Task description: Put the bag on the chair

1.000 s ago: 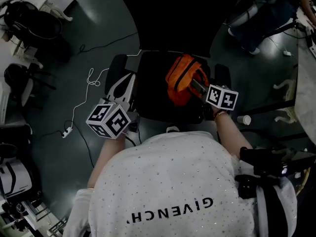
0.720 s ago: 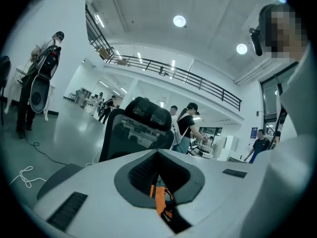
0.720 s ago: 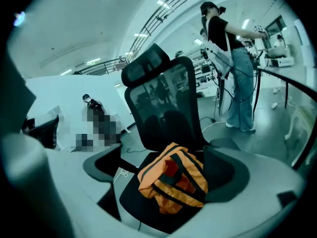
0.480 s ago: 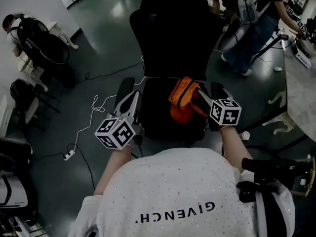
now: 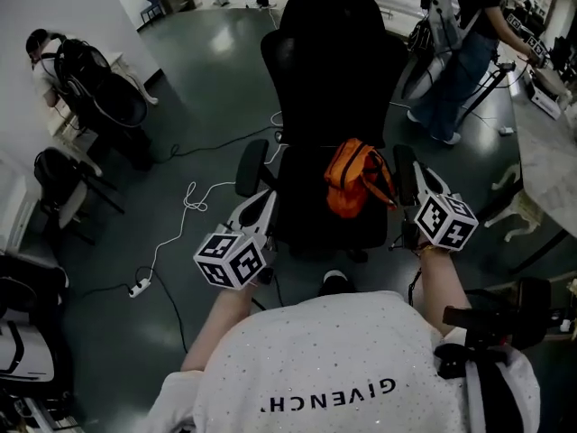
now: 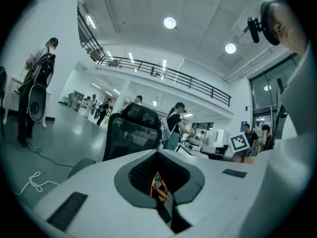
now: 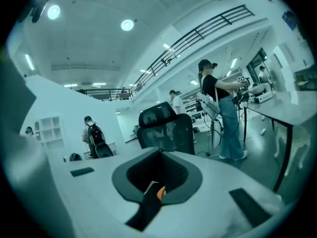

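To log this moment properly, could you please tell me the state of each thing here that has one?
bag: over the chair seat, its strap held by the right gripper.
chair: upright, nobody sitting in it.
left gripper: jaws together, holding nothing.
right gripper: jaws together, apparently on the bag's strap.

Orange bag is sitting crumpled and roughly upright over the right half of the seat, just right of frame center, with dark straps looping across its top and right side. Can't tell if it's fully resting. Black office chair is standing upright at top center, tall backrest toward the top edge, armrests flanking the seat.
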Motion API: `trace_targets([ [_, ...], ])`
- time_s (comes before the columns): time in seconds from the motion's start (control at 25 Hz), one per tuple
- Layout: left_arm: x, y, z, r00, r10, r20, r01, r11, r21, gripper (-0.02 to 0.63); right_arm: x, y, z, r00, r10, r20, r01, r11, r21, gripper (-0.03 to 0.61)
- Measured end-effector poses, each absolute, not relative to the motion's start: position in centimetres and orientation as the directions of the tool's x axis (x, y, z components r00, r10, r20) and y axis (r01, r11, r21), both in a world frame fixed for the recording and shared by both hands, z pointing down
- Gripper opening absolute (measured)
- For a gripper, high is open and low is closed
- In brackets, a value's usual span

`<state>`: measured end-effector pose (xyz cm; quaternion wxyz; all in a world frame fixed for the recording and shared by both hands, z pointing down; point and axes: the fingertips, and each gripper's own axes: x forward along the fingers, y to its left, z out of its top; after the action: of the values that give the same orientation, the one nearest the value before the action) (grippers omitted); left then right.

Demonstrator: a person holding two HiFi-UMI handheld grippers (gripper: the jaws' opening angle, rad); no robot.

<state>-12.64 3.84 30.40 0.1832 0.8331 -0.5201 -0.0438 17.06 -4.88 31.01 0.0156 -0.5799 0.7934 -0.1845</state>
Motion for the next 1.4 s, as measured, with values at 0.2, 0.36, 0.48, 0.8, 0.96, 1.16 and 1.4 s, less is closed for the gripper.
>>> trace_targets([
  [0.2, -13.6, 7.3, 31.6, 0.476, -0.857, 0.196, -0.854, -0.398, 0.334, 0.002, 15.3, 1.7, 30.8, -0.408, -0.88, 0.241, -0.898, 0.34, -0.281, 0.002],
  [0.36, -13.2, 9.0, 31.5, 0.51, -0.843, 0.17, -0.832, -0.434, 0.346, 0.002, 15.0, 4.9, 31.0, -0.43, -0.865, 0.258, -0.892, 0.363, -0.269, 0.002],
  [0.48, -13.4, 10.0, 31.0, 0.513, -0.846, 0.144, -0.827, -0.442, 0.348, 0.002, 14.2, 6.2, 30.9, -0.445, -0.859, 0.253, -0.885, 0.378, -0.271, 0.002],
  [0.8, -12.4, 13.3, 31.0, 0.493, -0.865, 0.093, -0.816, -0.422, 0.396, 0.002, 13.6, 8.7, 31.1, -0.449, -0.858, 0.247, -0.884, 0.387, -0.264, 0.002],
  [0.96, -12.0, 14.6, 31.6, 0.495, -0.863, 0.097, -0.809, -0.418, 0.413, 0.002, 13.2, 9.5, 30.9, -0.456, -0.854, 0.25, -0.882, 0.396, -0.255, 0.002],
  [1.16, -12.0, 16.0, 31.0, 0.49, -0.867, 0.089, -0.807, -0.413, 0.422, 0.002, 13.0, 10.0, 30.2, -0.46, -0.854, 0.244, -0.883, 0.409, -0.231, 0.003],
  [1.4, -11.7, 17.9, 31.0, 0.481, -0.873, 0.082, -0.811, -0.407, 0.421, 0.002, 13.8, 11.5, 30.7, -0.467, -0.854, 0.229, -0.875, 0.409, -0.259, 0.002],
])
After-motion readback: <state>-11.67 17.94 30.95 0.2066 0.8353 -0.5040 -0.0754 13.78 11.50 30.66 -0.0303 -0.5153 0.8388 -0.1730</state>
